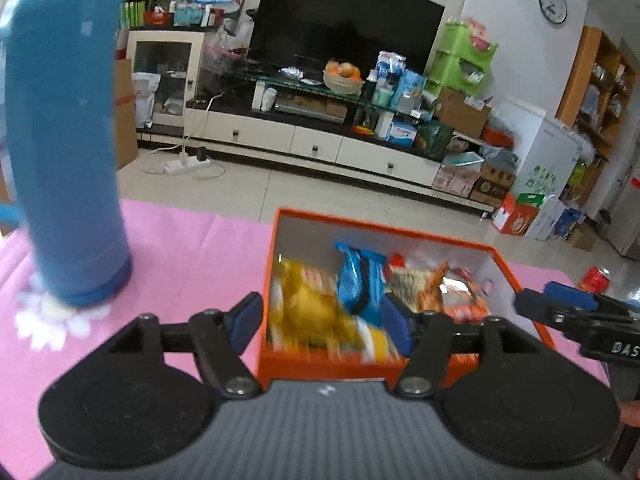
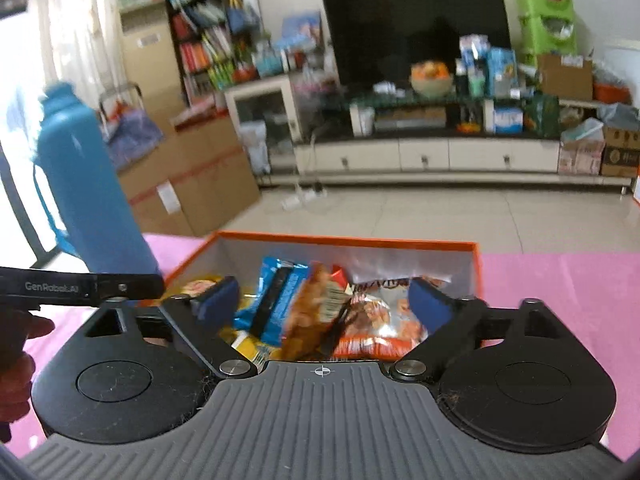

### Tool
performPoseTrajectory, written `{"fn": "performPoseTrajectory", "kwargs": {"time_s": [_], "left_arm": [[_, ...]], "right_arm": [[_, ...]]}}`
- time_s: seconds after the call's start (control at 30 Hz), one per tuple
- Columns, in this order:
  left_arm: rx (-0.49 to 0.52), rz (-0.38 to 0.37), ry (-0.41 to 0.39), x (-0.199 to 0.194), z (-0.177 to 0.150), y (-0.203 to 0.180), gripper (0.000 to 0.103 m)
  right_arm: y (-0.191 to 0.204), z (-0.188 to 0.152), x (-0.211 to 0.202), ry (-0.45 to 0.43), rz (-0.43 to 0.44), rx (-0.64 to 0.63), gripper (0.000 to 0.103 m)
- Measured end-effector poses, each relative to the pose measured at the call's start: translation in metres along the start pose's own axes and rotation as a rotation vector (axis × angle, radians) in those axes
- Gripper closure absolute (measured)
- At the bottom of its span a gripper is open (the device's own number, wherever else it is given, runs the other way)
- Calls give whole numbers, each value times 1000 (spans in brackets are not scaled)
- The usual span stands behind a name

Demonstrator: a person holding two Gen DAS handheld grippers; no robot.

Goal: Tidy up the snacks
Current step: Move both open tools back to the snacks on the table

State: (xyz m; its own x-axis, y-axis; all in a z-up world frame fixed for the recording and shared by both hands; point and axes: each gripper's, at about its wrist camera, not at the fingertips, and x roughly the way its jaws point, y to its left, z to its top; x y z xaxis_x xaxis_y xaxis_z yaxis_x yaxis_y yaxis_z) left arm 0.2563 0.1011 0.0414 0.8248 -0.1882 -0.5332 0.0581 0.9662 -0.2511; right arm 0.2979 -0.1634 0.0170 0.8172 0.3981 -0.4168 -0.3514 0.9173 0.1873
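Observation:
An orange box (image 1: pixel 380 228) (image 2: pixel 344 239) sits on the pink tablecloth (image 1: pixel 192 256) with several snack packets inside. My left gripper (image 1: pixel 322 320) hovers open over the box's near left part, above a blurred yellow packet (image 1: pixel 316 312) that lies in the box. My right gripper (image 2: pixel 324 298) stands wide open over the near edge. A tilted, blurred orange-brown packet (image 2: pixel 316 308) is between its pads, apart from both. A blue packet (image 1: pixel 360 280) (image 2: pixel 276 296) and an orange-white packet (image 2: pixel 380 320) lie beside it.
A tall blue thermos (image 1: pixel 68 140) (image 2: pixel 88 200) stands on the cloth left of the box. A finger of the right gripper (image 1: pixel 560 304) shows at the box's right side. A hand (image 2: pixel 16 360) is at the left edge. Beyond the table are tiled floor and a TV cabinet.

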Motion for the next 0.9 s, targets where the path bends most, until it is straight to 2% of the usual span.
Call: {"fn": "performPoseTrajectory", "kwargs": {"time_s": [0.1, 0.3, 0.33, 0.4, 0.47, 0.57, 0.73, 0.8, 0.9], "left_arm": [[-21, 0, 45, -23, -35, -3, 38], [-47, 38, 228, -45, -117, -19, 38], [-40, 34, 262, -46, -127, -25, 38], [-3, 20, 321, -42, -141, -36, 38], [28, 24, 332, -34, -141, -52, 38], [59, 21, 288, -23, -129, -72, 37], [199, 194, 134, 1, -93, -80, 36], [239, 205, 152, 18, -87, -70, 36], [238, 219, 217, 45, -89, -55, 36]], "right_arm": [[-7, -28, -41, -30, 16, 21, 12], [-37, -101, -90, -1, -13, 143, 11], [-45, -111, -90, 9, -17, 170, 10], [-59, -121, -80, 101, -2, 227, 12], [-69, -121, -79, 109, 25, 288, 12], [-78, -120, -89, 74, 34, 316, 9], [-93, -117, -91, 72, -23, 374, 8], [-97, -117, -91, 72, -8, 401, 8], [-97, -117, -93, 70, -1, 393, 8]]}}
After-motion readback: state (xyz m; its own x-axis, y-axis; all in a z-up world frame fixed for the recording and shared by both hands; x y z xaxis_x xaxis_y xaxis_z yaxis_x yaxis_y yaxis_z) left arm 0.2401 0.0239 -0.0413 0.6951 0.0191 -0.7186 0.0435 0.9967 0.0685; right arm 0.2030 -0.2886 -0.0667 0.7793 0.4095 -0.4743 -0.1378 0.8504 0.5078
